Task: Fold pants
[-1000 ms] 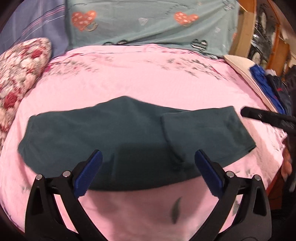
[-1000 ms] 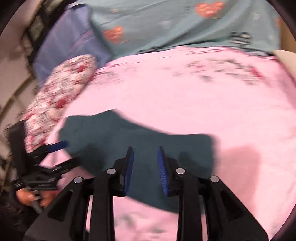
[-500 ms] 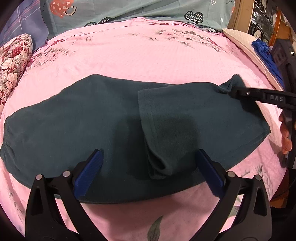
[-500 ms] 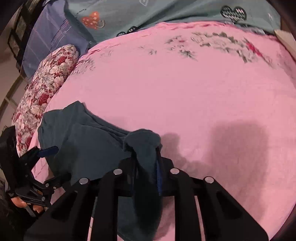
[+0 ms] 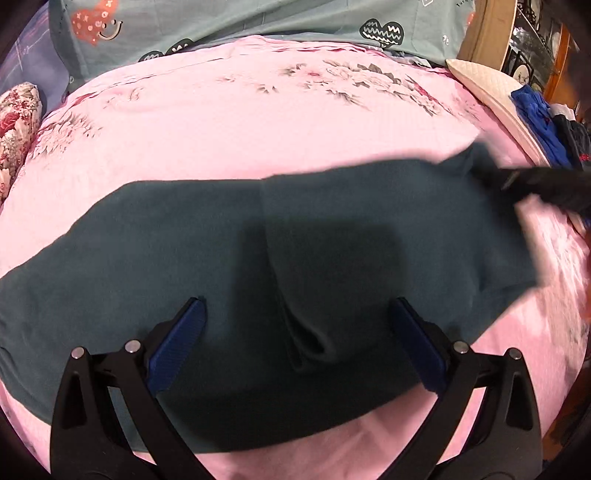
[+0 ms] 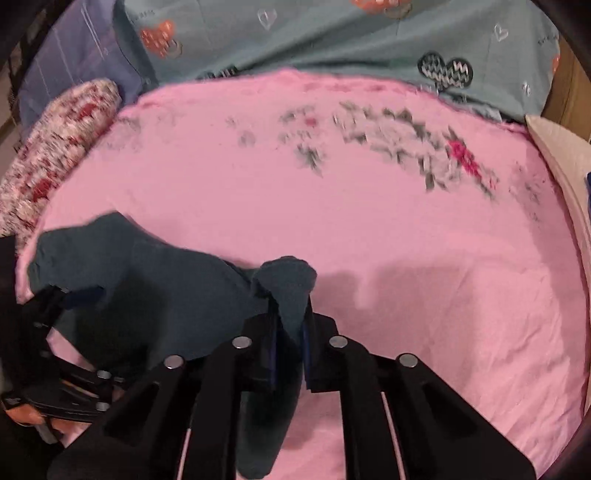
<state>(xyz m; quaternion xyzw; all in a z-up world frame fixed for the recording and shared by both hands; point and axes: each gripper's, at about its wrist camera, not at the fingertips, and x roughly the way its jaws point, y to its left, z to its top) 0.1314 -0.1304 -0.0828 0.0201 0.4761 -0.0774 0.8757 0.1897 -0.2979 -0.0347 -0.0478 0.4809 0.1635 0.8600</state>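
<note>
Dark teal pants point(image 5: 258, 258) lie across the pink bed sheet point(image 5: 240, 140), with one layer folded over from the right. My left gripper point(image 5: 299, 339) is open, its blue-padded fingers point(image 5: 177, 343) spread low over the near edge of the pants. My right gripper point(image 6: 290, 332) is shut on the far right corner of the pants point(image 6: 288, 288) and holds it raised off the sheet. It also shows in the left wrist view point(image 5: 487, 177) at the right, blurred.
A teal heart-print cover point(image 5: 258, 22) lies at the bed's far end. A red floral pillow point(image 5: 14, 133) is at the left. A cream cushion point(image 5: 480, 85) with blue clothes point(image 5: 539, 122) lies at the right edge. Bare pink sheet lies beyond the pants.
My right gripper closed on the right corner of the pants and lifted it. My left gripper moved lower and closer over the pants, staying open.
</note>
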